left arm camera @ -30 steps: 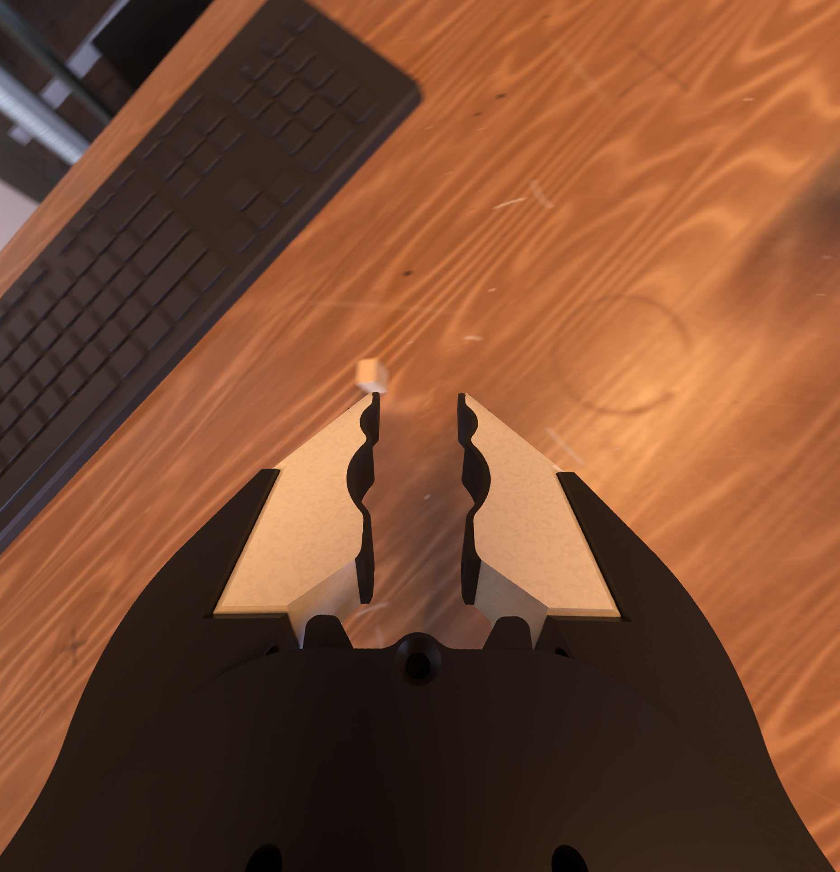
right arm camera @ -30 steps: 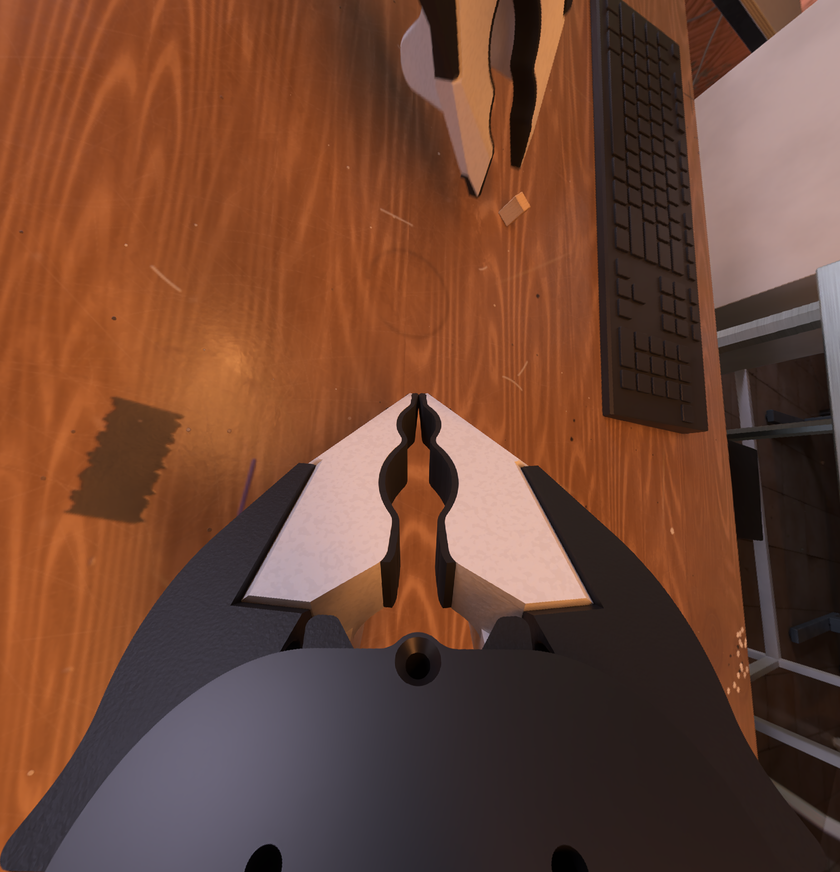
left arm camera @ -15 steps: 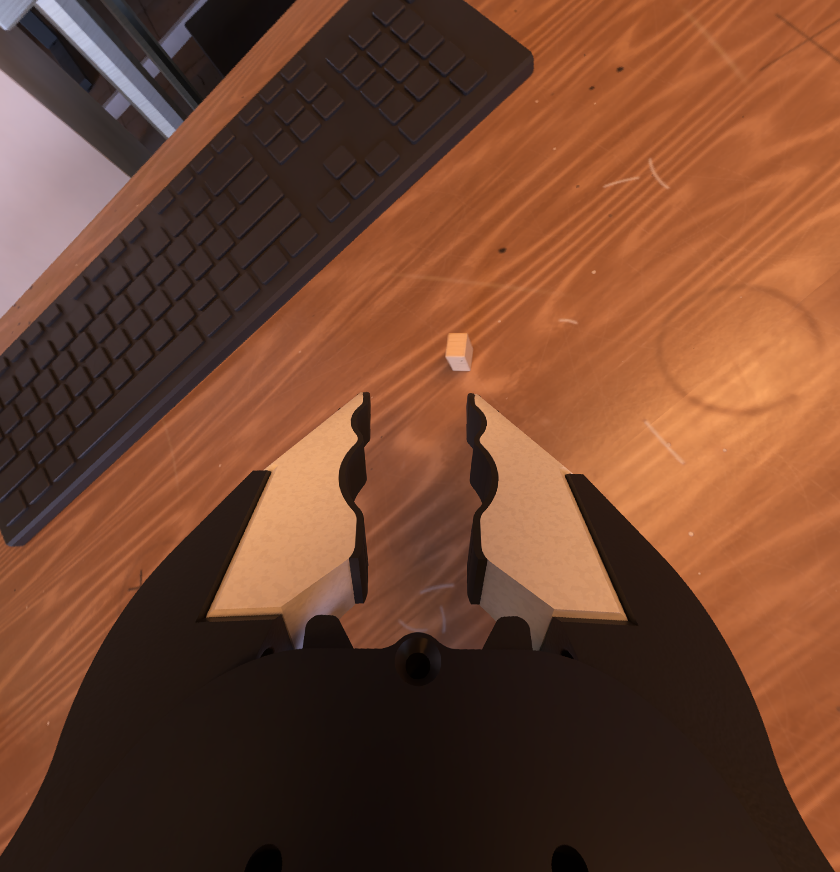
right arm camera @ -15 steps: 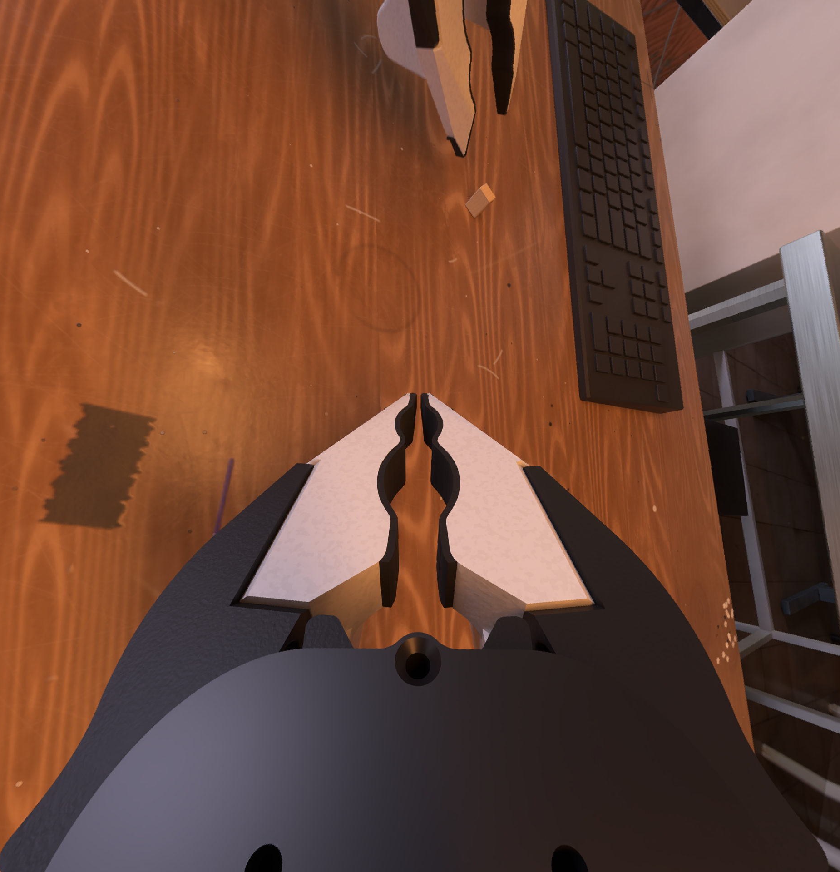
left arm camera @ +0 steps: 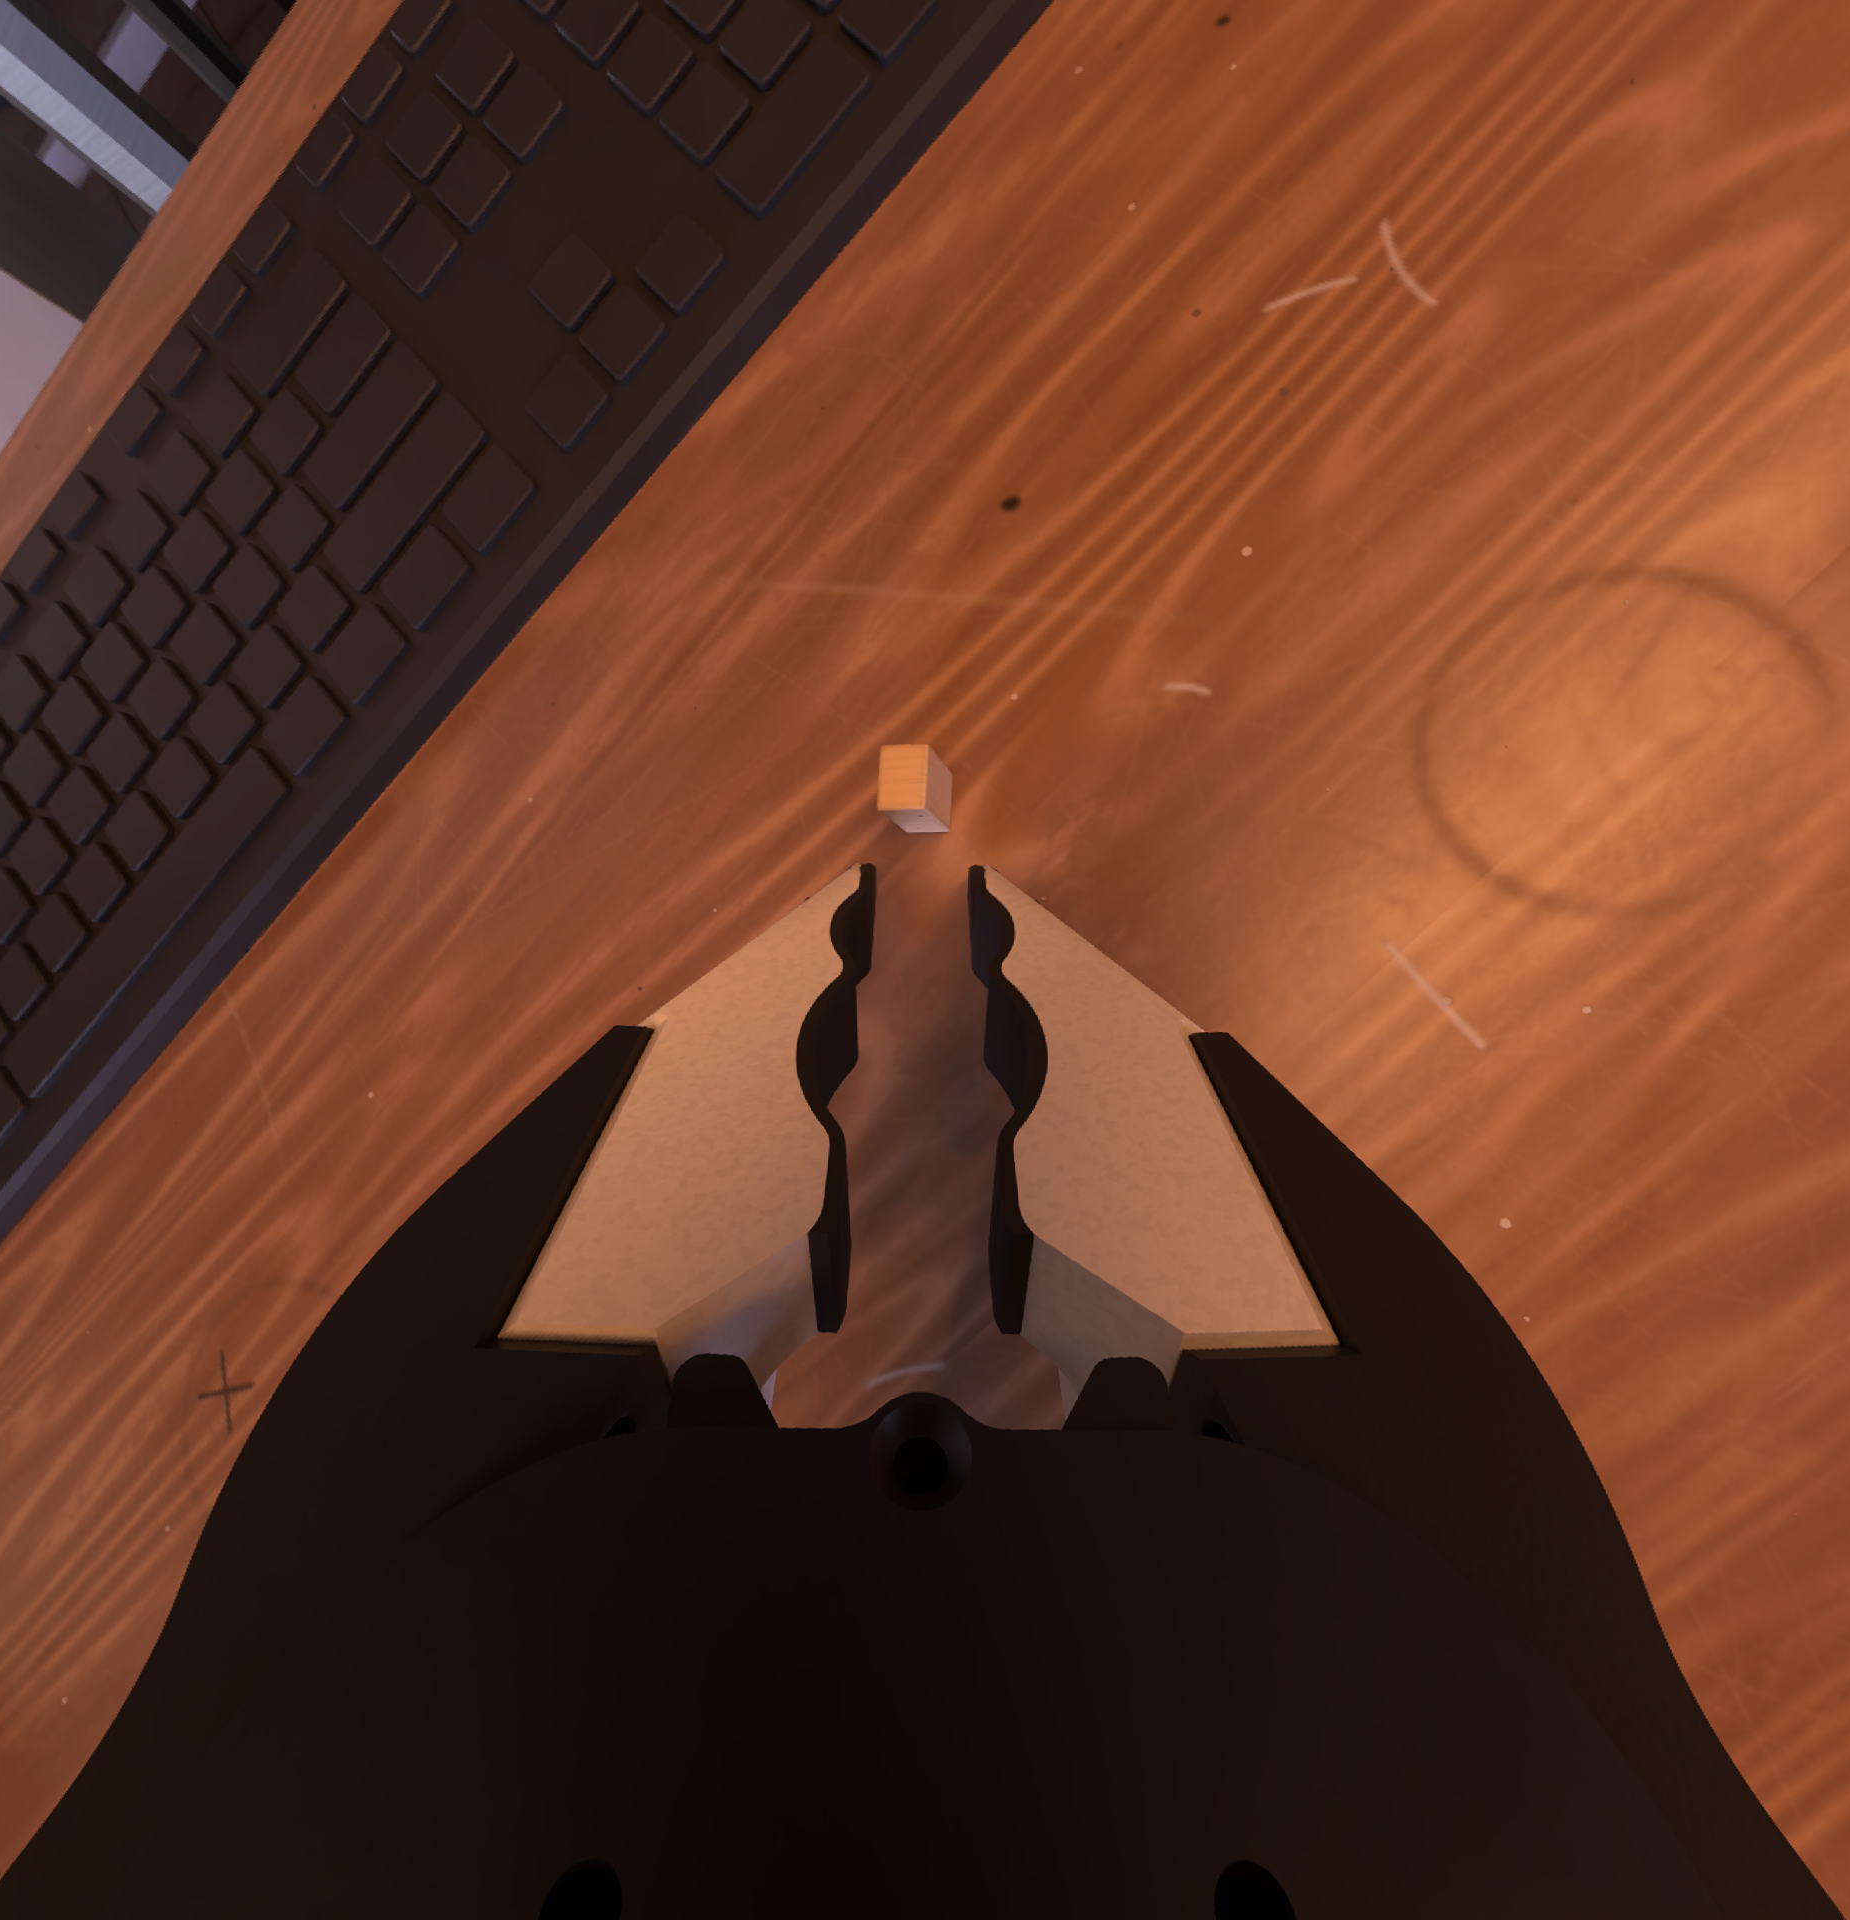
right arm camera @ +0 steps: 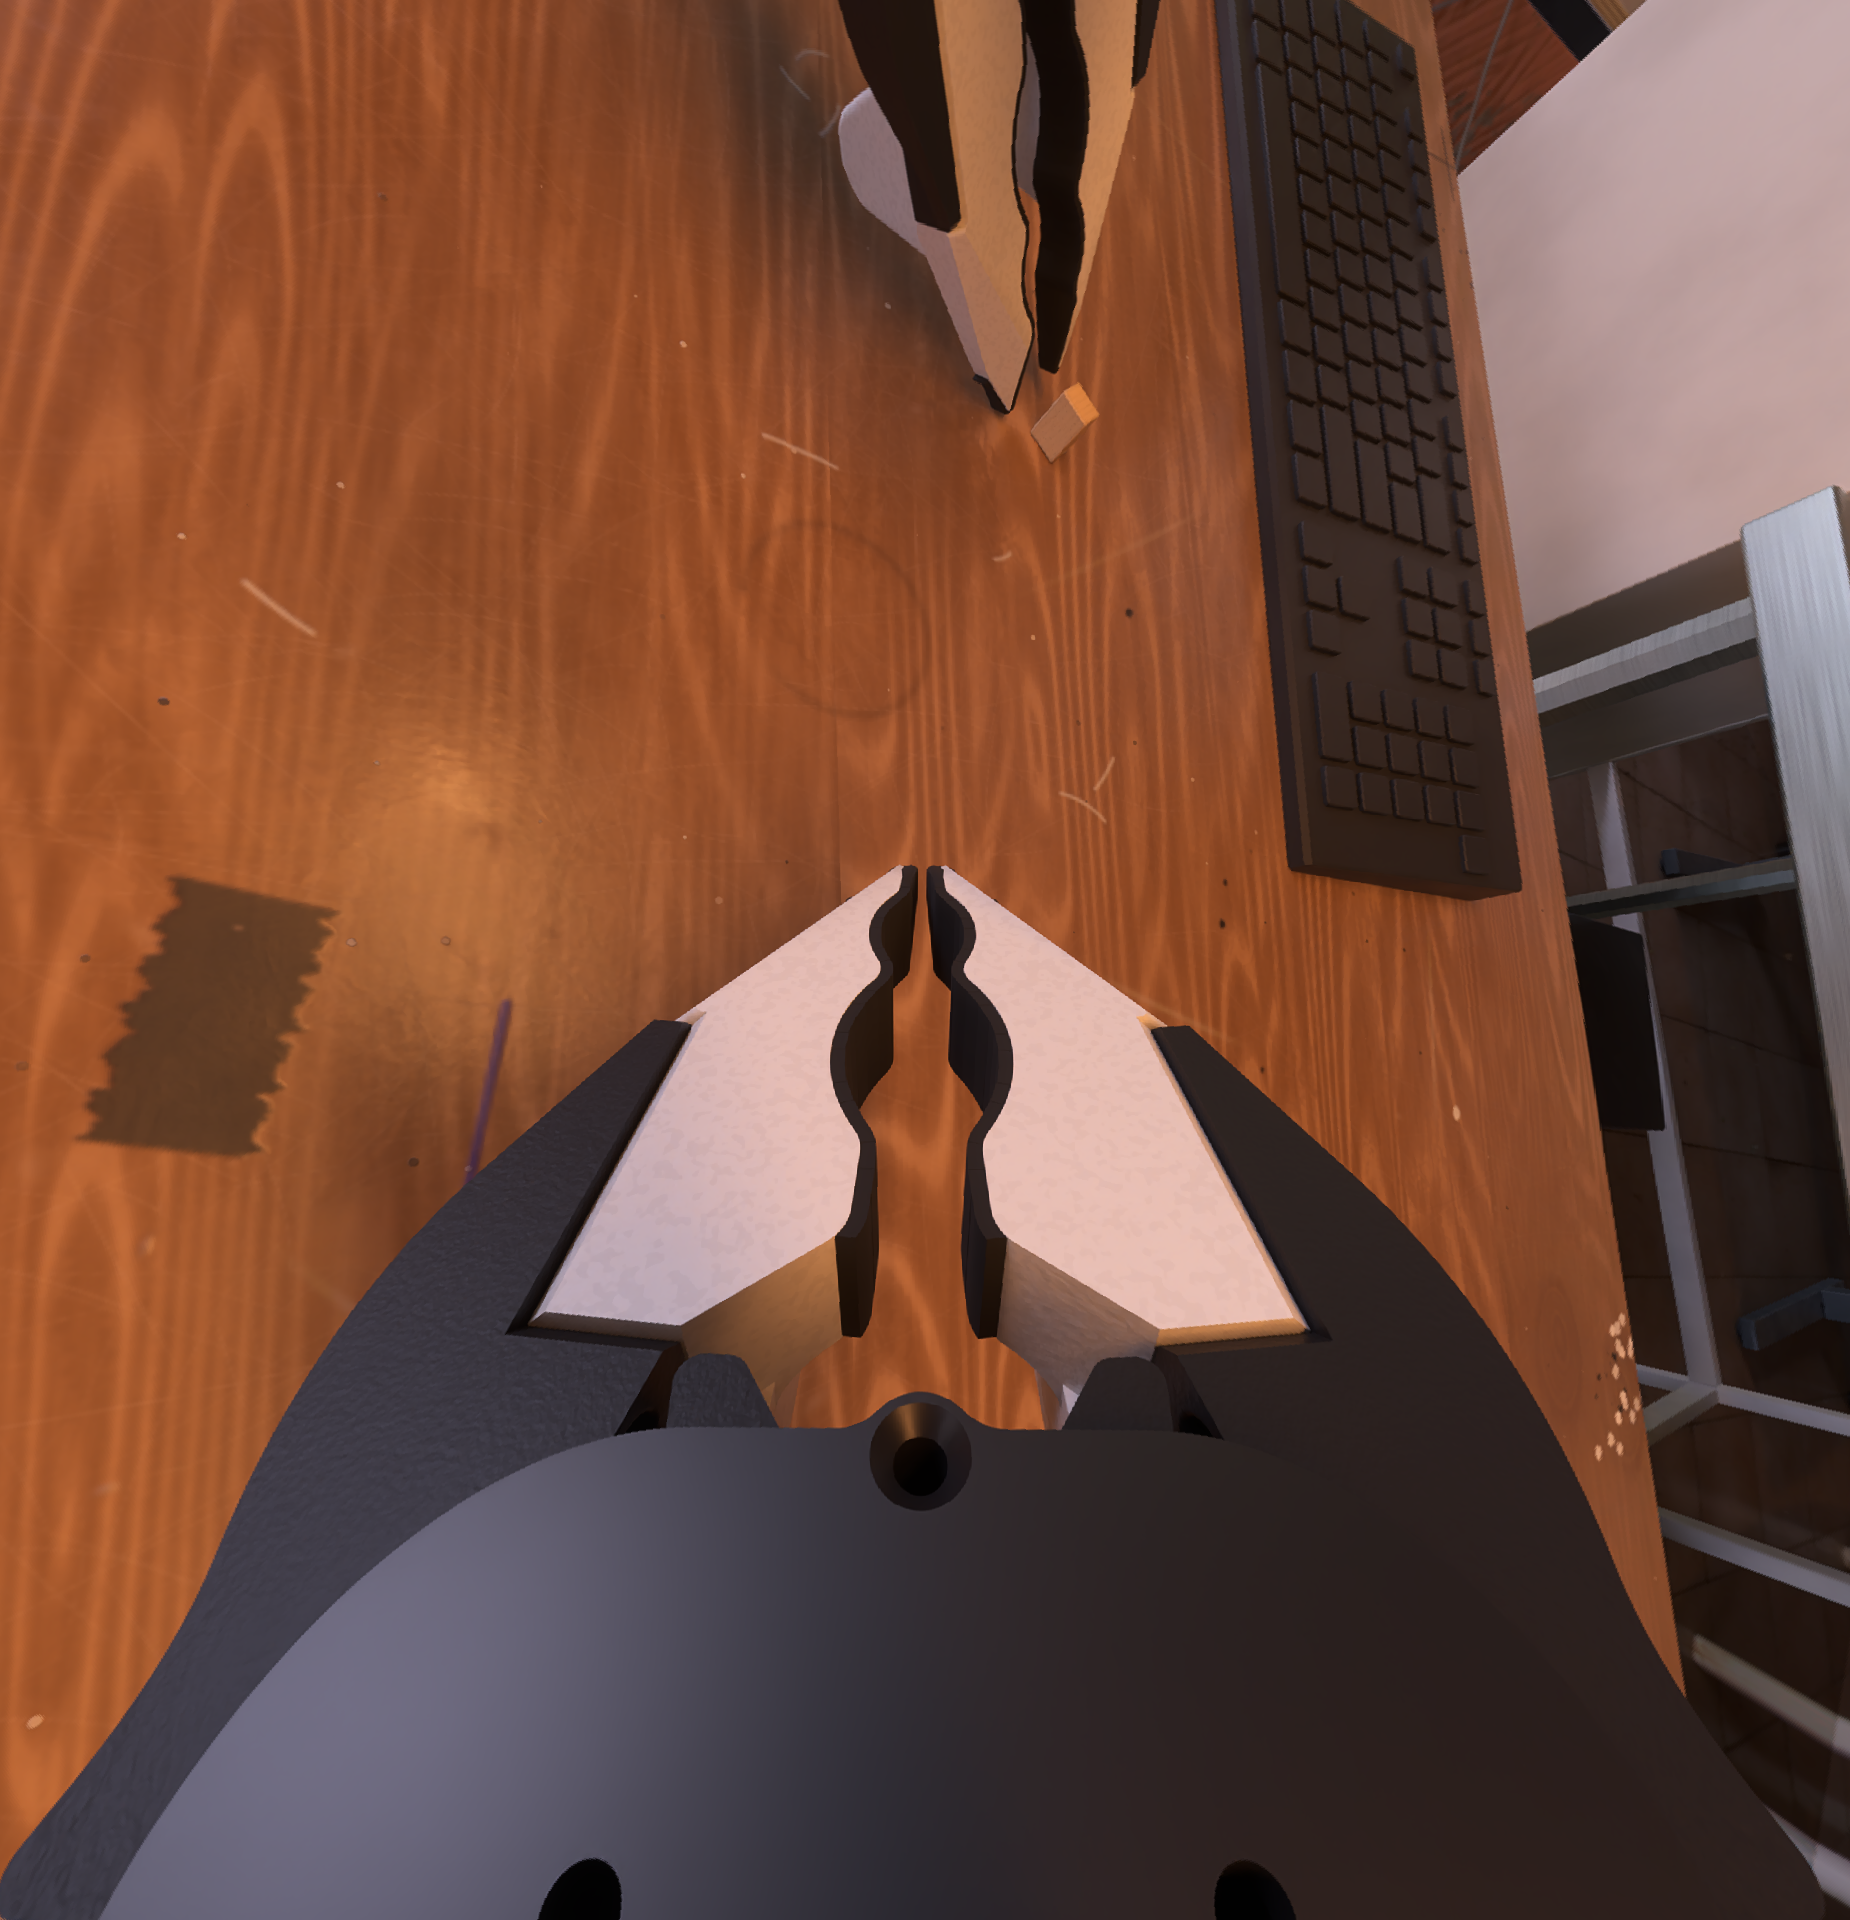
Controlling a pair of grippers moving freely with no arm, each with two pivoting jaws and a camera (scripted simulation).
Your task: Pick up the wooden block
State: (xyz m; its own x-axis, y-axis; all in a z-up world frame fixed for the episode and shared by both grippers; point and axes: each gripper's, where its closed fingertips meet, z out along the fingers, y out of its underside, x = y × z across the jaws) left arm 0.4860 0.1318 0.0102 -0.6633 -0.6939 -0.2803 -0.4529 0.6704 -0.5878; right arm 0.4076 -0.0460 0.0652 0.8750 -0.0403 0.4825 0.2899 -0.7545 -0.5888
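A small pale wooden block (left arm camera: 913, 788) lies on the brown wooden desk (left arm camera: 1316, 468), just beyond my left gripper's fingertips. My left gripper (left arm camera: 921, 875) is open and empty, its gap lined up with the block, which is outside the jaws. The block also shows in the right wrist view (right arm camera: 1064, 420), next to the tips of the left gripper (right arm camera: 1027, 387). My right gripper (right arm camera: 921, 875) is shut and empty, well back from the block over bare desk.
A black keyboard (left arm camera: 277, 436) lies left of the block along the desk's edge; it also shows in the right wrist view (right arm camera: 1357, 468). A metal frame (right arm camera: 1814, 831) stands past the desk edge. A dark jagged patch (right arm camera: 209, 1023) and a thin purple stick (right arm camera: 490, 1081) lie on the desk.
My left gripper has moved in toward the block and lined up with it, and its jaws have narrowed a little. The right gripper has barely moved and stays shut.
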